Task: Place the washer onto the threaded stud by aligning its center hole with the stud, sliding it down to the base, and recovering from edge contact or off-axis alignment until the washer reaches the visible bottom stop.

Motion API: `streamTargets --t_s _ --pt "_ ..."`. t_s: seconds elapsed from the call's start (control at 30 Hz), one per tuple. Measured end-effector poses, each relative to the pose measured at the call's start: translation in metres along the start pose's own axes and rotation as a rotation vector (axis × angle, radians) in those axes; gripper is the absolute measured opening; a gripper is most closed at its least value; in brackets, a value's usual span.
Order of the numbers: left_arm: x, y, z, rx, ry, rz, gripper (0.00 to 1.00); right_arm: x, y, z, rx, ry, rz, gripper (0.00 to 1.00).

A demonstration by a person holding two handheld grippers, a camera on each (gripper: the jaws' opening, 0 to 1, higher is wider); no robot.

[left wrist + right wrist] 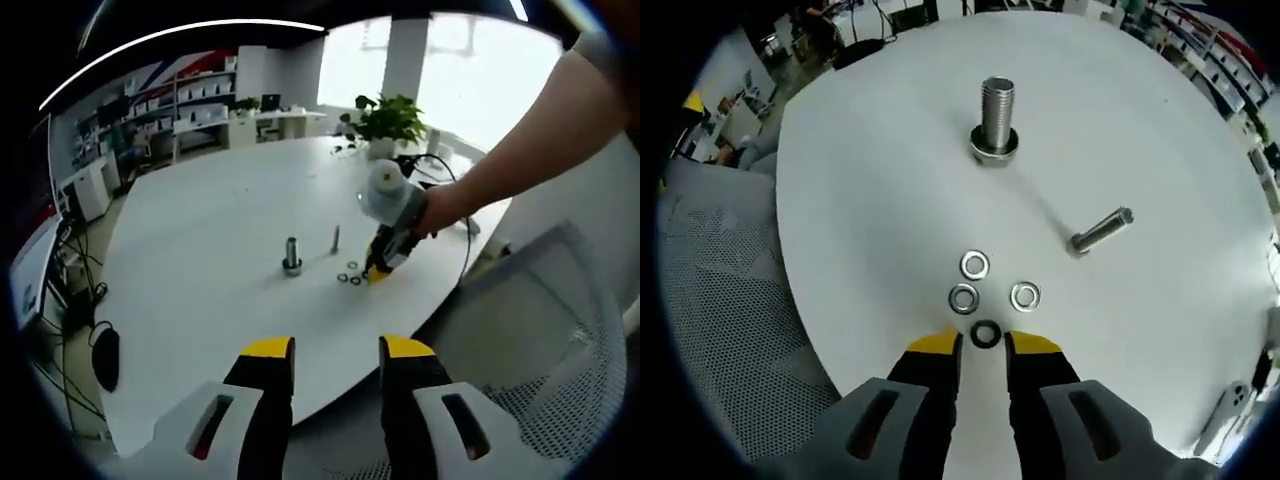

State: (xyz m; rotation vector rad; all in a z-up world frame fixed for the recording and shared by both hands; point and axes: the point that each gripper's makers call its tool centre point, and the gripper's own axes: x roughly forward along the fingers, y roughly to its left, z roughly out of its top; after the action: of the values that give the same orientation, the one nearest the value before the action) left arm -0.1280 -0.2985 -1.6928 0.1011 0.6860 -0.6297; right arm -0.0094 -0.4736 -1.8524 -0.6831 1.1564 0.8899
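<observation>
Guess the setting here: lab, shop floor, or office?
Probably an open-plan office: a large white table, desks with monitors by bright windows, a potted plant, and a mesh chair.

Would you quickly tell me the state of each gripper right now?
Left gripper: open, holding nothing.
Right gripper: open around the dark washer, not yet closed.

We count four washers: three silvery washers (974, 265) and one dark washer (985, 334). We see two threaded studs, one thick stud (996, 120) and one thin stud (1102, 230).
</observation>
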Motion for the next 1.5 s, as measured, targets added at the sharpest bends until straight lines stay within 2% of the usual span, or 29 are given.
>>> streamTargets --t_s 0.03,0.2,0.33,0.43,0.6,0.7,0.8,0.97,1.13,1.3,1.4,1.5 --pt "0.0001 -0.0002 -0.0001 0.0 0.0 -0.001 0.31 0.0008 -0.0003 0.0007 -0.025 0.001 0.001 0.2" --pt "0.0007 -0.0005 -0.0017 0.007 0.011 -0.002 0.31 0.001 0.0018 0.0014 -0.025 0.037 0.003 0.2" --pt "-0.0003 0.0023 -0.0004 0.002 0.003 0.01 0.31 0.0022 0.0035 0.0021 -0.118 0.098 0.005 0.15" --pt "-0.0002 0.0031 -0.0003 0.0 0.003 0.013 0.31 0.0038 0.0026 0.0033 -0.105 0.143 0.009 0.15" --pt "0.0002 0.0028 -0.0004 0.006 0.006 0.012 0.3 0.0045 0.0011 0.0022 -0.093 0.166 0.011 0.15" --pt "0.0003 0.0032 0.0 0.005 0.004 0.013 0.29 0.0031 0.0043 0.0014 -0.099 0.164 -0.001 0.15" --pt "0.0 0.0029 -0.0005 0.007 0.006 0.013 0.29 0.003 0.0028 0.002 -0.048 0.158 -0.027 0.15" --pt "-0.0003 0.004 -0.001 0.007 0.007 0.018 0.29 0.0031 0.0045 0.0016 -0.04 0.144 -0.079 0.14" --pt "-0.0011 0.0046 -0.0006 0.007 0.003 0.022 0.29 0.0029 0.0024 0.0011 -0.005 0.127 -0.1 0.14" --pt "-0.0008 0.0026 -0.0008 0.014 0.005 0.013 0.29 0.0021 0.0029 0.0011 0.002 0.133 -0.1 0.14" --pt "-0.001 0.0026 -0.0004 0.014 0.002 0.013 0.29 0.0007 0.0072 -0.0014 0.075 0.13 -0.078 0.13" --pt "-0.0015 0.0033 0.0003 0.012 -0.003 0.016 0.29 -0.0039 0.0035 -0.0008 0.083 0.105 -0.089 0.13"
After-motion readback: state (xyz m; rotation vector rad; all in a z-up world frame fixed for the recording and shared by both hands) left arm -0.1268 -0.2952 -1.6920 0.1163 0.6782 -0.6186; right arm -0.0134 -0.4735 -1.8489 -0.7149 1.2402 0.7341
